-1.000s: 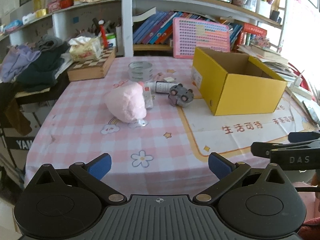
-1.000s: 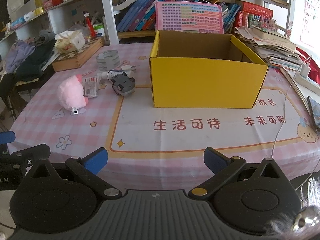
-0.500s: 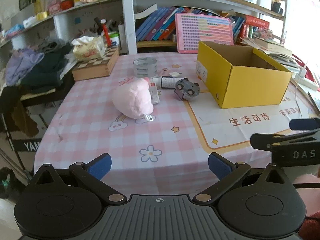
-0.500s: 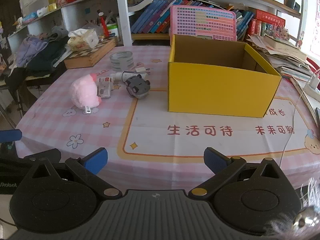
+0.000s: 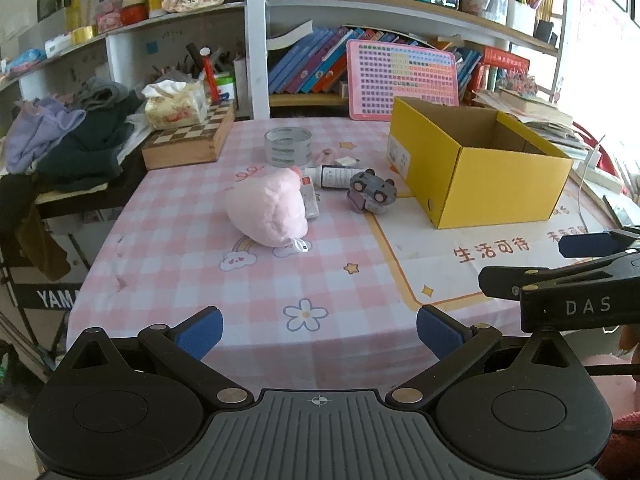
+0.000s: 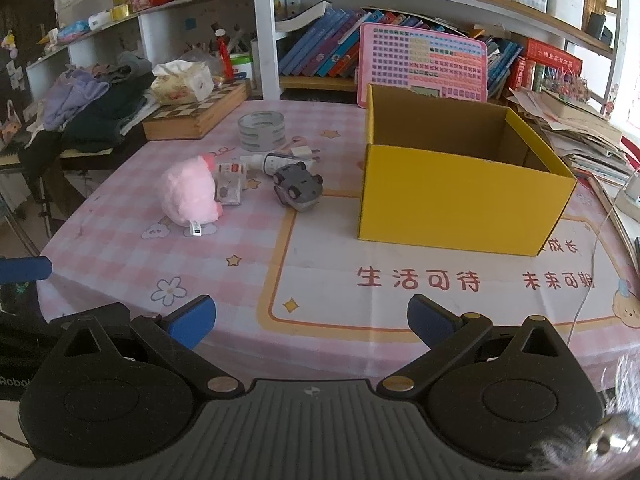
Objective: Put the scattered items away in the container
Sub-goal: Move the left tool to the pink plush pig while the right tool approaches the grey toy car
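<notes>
We hold our left gripper (image 5: pixel 319 330) spread wide and empty over the near edge of the tabletop (image 5: pixel 248 292), and our right gripper (image 6: pixel 311 317) is likewise spread with nothing between its fingers. In the right wrist view the open yellow box (image 6: pixel 460 204) stands at about one o'clock, showing nothing inside from here. The scattered items lie at about eleven o'clock: a pink plush toy (image 6: pixel 188 196) touching a small printed packet (image 6: pixel 229 188), a white bottle (image 6: pixel 272 162) lying on its side, a grey toy car (image 6: pixel 298 190) tipped over just beside it, and a roll of clear tape (image 6: pixel 262 131) farther back.
</notes>
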`<state>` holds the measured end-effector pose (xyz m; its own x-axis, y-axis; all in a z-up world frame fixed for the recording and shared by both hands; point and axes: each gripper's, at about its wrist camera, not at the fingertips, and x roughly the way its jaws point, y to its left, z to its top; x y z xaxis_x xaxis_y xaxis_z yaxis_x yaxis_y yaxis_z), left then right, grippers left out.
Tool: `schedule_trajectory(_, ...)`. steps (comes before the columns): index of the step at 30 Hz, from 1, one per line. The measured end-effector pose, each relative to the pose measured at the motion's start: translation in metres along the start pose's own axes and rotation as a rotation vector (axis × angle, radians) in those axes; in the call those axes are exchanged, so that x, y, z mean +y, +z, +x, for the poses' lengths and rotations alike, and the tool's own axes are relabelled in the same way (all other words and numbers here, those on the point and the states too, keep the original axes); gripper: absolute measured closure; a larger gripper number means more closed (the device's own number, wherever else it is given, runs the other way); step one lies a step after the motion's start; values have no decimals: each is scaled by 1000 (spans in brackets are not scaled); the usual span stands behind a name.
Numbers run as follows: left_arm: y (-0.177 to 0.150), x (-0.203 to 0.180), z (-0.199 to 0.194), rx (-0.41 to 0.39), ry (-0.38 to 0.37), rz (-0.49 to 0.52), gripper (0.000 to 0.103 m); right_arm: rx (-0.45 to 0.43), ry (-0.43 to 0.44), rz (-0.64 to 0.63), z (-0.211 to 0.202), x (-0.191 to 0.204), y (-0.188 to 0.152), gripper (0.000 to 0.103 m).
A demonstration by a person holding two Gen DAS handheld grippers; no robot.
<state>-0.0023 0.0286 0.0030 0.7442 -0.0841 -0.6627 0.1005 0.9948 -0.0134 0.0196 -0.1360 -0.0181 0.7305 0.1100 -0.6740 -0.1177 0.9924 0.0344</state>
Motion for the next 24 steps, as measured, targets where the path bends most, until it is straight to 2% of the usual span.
schedule_trajectory(6, -1, 9, -4, -33, 40, -15, 0, -13, 16, -24, 3, 10, 5, 0)
schedule_trajectory(16, -1, 21, 4, -29, 26, -44, 0, -29, 40, -55, 14, 20, 16, 0)
schedule_trajectory(24, 9, 21, 17, -24, 10, -18, 0, -31, 50, -104, 31, 27, 31, 0)
